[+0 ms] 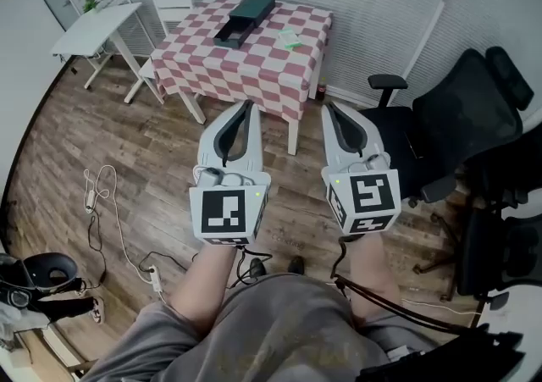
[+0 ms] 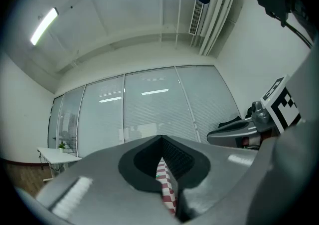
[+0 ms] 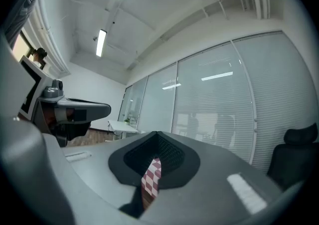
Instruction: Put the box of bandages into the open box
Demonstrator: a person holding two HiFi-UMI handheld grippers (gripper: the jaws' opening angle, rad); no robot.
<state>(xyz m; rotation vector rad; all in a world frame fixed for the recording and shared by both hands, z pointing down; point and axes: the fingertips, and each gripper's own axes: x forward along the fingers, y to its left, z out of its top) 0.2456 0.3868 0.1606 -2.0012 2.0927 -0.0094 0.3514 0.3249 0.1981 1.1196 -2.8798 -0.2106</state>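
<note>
A table with a red-and-white checked cloth (image 1: 246, 63) stands well ahead of me across the wooden floor. On it lies a dark green open box (image 1: 244, 19), and right of that a small light green box of bandages (image 1: 290, 40). My left gripper (image 1: 247, 106) and right gripper (image 1: 329, 107) are held side by side in front of my body, far short of the table. Both are shut with nothing in them. In each gripper view only a thin strip of checked cloth (image 2: 166, 189) (image 3: 151, 176) shows between the closed jaws.
A white side table (image 1: 93, 26) and a white chair (image 1: 174, 6) stand left of the checked table. Black office chairs (image 1: 461, 122) crowd the right side. Cables and a power strip (image 1: 106, 211) lie on the floor at left, with a headset (image 1: 34, 280) at the lower left.
</note>
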